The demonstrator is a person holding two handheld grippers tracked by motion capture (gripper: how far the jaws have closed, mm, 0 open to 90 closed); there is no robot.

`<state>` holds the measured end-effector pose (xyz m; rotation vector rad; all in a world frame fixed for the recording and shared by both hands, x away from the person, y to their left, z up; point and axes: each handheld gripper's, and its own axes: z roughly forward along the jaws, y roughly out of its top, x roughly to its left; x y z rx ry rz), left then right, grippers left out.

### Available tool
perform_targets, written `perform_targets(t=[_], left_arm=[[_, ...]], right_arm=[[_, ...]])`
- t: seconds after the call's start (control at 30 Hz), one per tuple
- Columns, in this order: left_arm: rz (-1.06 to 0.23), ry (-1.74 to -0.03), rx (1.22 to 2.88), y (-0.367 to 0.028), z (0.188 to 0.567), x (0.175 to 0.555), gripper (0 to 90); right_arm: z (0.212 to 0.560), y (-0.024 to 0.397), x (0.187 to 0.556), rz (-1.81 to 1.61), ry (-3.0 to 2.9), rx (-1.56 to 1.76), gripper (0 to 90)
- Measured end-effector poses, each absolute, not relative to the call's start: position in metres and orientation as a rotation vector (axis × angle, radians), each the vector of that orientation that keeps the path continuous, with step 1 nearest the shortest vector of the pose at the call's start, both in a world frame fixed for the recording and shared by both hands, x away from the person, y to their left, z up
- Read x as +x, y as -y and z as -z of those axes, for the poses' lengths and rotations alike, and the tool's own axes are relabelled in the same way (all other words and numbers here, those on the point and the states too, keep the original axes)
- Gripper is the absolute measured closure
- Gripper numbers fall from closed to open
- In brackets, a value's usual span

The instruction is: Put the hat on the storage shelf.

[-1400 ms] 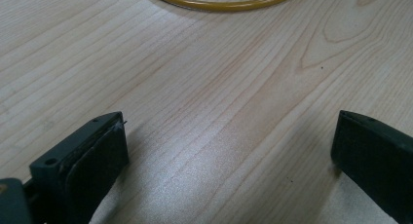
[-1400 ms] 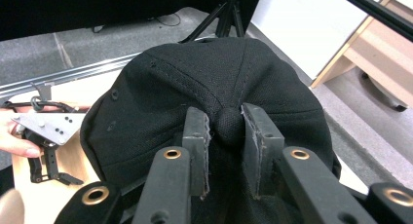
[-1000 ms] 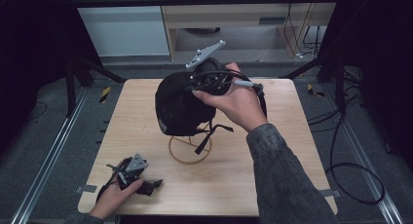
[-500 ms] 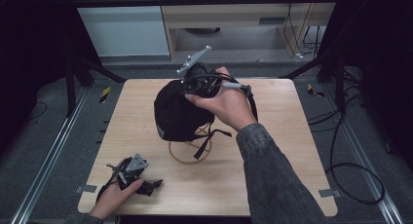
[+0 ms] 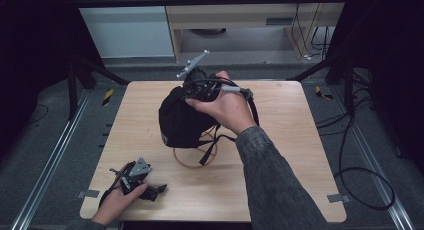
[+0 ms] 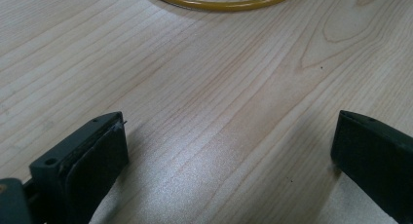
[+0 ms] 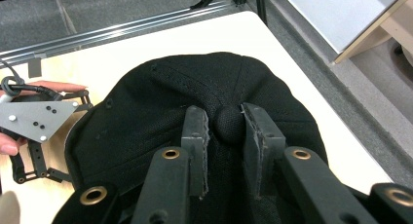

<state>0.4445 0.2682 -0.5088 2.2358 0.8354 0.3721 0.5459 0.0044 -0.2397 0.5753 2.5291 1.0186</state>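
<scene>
Two grippers are at work over one table. The right gripper [image 7: 225, 136] has its jaws drawn in on the crown of a black cap [image 5: 180, 120], the pads pressing either side of the small cloth button [image 7: 229, 125] at the cap's top, so the cap hangs from that pinch. In the high view the right gripper [image 5: 202, 87] sits above the middle of the table, a little toward the far edge, with its grey three-cornered plate tilted up and the right hand [image 5: 225, 107] wrapped round its body. The cap hangs just over one yellow ring [image 5: 195, 152] that lies flat on the wood near the table's centre; the cap's black strap [image 5: 210, 147] dangles across the ring.

The left gripper [image 6: 229, 151] has its jaws spread wide with only bare wood between them, and an arc of the yellow ring shows beyond them at the top of the left gripper view. In the high view the left gripper [image 5: 137, 177] lies low at the near left corner of the table, held by the left hand [image 5: 117, 202].

The table [image 5: 280, 180] is one pale wooden board with rounded corners. Around it lies grey floor, with metal rails [image 5: 50, 160] along the left side, black stand legs, loose cables [image 5: 360, 180] on the right and a light wooden cabinet [image 5: 240, 15] beyond the far edge.
</scene>
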Motion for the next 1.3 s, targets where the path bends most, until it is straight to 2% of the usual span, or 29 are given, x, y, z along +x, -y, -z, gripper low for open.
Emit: perform_targets(t=[0.77, 1.3], left_arm=[[-0.374, -0.834, 2.237, -0.268, 0.509, 0.445, 0.0], [-0.373, -0.833, 2.237, -0.268, 0.509, 0.445, 0.0]], right_arm=[[0.240, -0.001, 0.543, -1.096, -2.501, 0.596, 66.0], [0.232, 0.018, 0.528, -1.143, -2.464, 0.597, 66.6]])
